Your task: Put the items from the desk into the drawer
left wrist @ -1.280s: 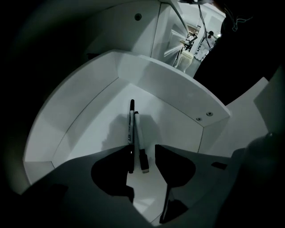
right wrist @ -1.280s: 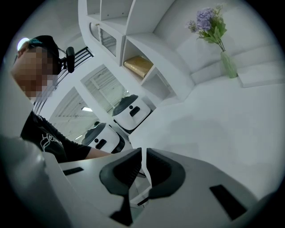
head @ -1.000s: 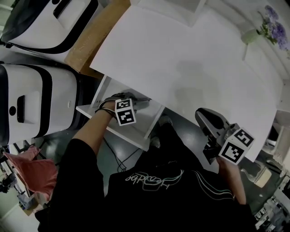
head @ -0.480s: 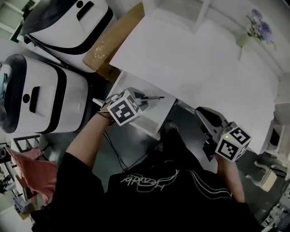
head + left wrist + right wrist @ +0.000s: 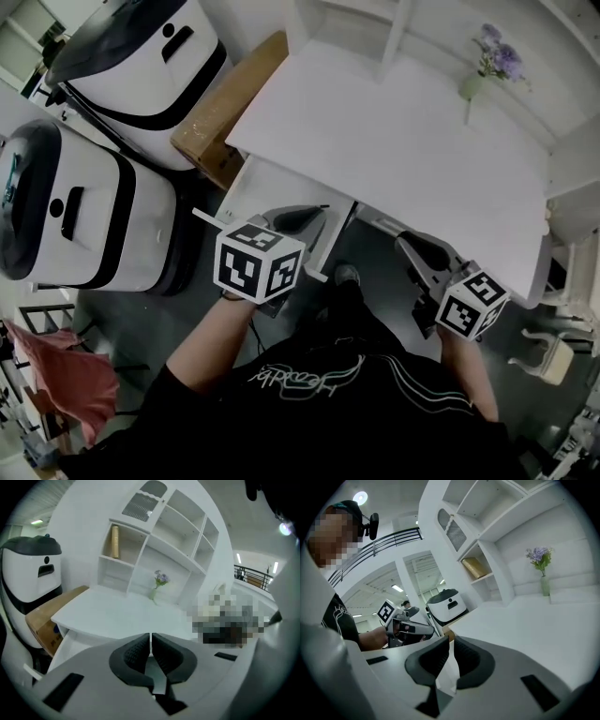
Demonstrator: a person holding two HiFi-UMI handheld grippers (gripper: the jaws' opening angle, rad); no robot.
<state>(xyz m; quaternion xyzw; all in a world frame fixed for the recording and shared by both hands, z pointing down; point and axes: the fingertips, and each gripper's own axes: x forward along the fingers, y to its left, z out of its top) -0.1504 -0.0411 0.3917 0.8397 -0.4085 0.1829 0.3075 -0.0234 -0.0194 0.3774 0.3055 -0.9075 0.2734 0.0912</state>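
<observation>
The white desk (image 5: 403, 141) has a bare top apart from a vase of purple flowers (image 5: 472, 84). Its white drawer (image 5: 246, 187) stands pulled open at the desk's left front; I cannot make out what lies inside. My left gripper (image 5: 305, 217) hovers above the drawer's front, jaws shut and empty (image 5: 150, 639). My right gripper (image 5: 412, 246) hangs in front of the desk's near edge, right of the drawer, also shut with nothing held (image 5: 451, 644). In the right gripper view the left gripper (image 5: 405, 629) shows in a hand.
Two white machines with black trim (image 5: 141, 56) (image 5: 66, 216) stand left of the desk, with a cardboard box (image 5: 230, 103) between them and the desk. A white shelf unit (image 5: 154, 531) rises behind the desk. A red cloth (image 5: 66, 375) lies at lower left.
My left gripper has risen out of the drawer toward the camera, so its marker cube looks larger. The right gripper has hardly moved. The head view has shifted slightly.
</observation>
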